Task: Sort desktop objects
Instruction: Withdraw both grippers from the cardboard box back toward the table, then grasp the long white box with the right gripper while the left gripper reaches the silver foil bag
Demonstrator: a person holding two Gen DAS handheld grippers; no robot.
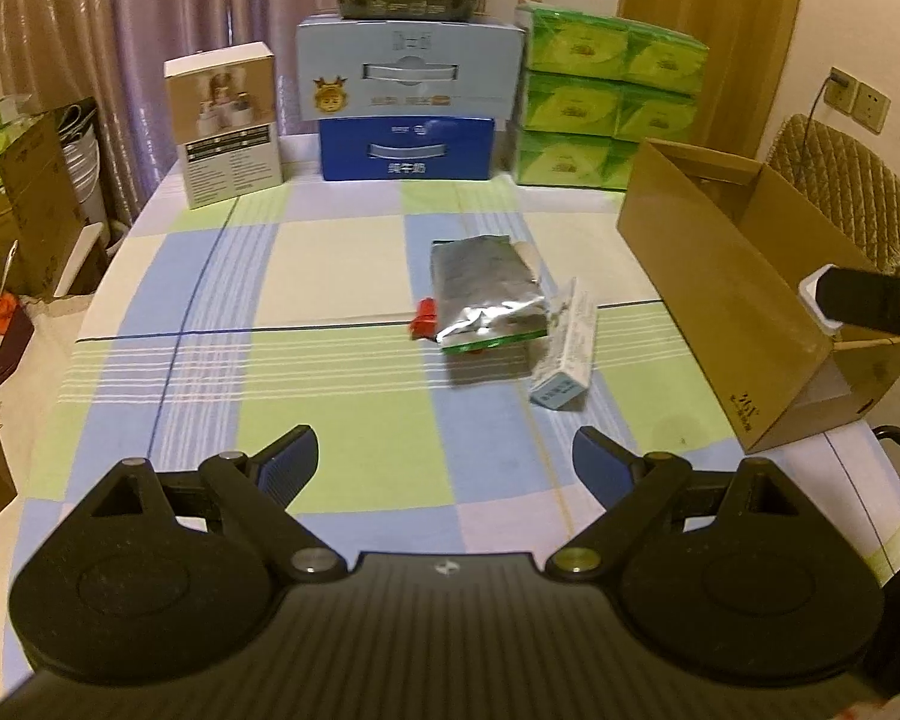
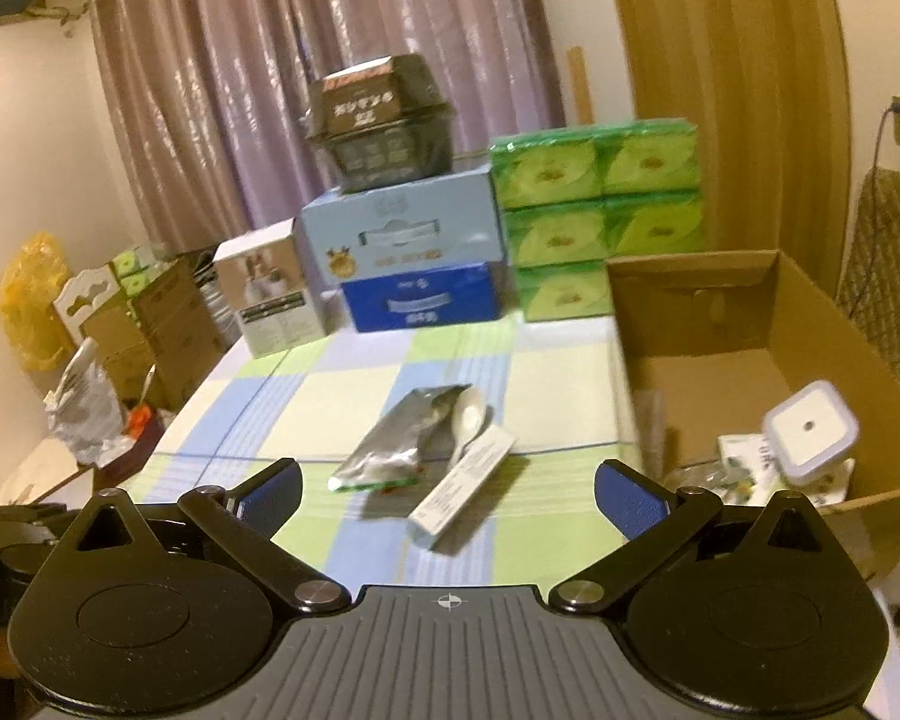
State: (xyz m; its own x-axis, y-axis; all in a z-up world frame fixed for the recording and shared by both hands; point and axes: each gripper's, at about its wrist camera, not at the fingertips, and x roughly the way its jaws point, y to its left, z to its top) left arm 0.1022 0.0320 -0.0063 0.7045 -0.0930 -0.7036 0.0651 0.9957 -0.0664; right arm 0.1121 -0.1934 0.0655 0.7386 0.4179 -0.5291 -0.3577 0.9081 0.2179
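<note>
both grippers, left gripper [image 1: 444, 456] and right gripper [image 2: 447, 489], gape empty; foil pouch [image 1: 483, 294] and slim box [image 1: 564, 354] wait ahead of the jaws, white container [image 2: 810, 438] already in the cardboard box [image 2: 708, 360].

Spoon [image 2: 471, 417]: bowl visible only, handle hidden under pouch [image 2: 390, 444] and carton [image 2: 462, 495]. Red item [image 1: 424, 318]: partly under the pouch, identity indeterminate. Carton print blurred, illegible. Box [image 2: 708, 324] contents: jar [image 2: 810, 429] clear; packets [image 2: 744, 459] beside it partly covered, unreadable. Right gripper [image 1: 870, 303] cut off at frame edge.
</note>
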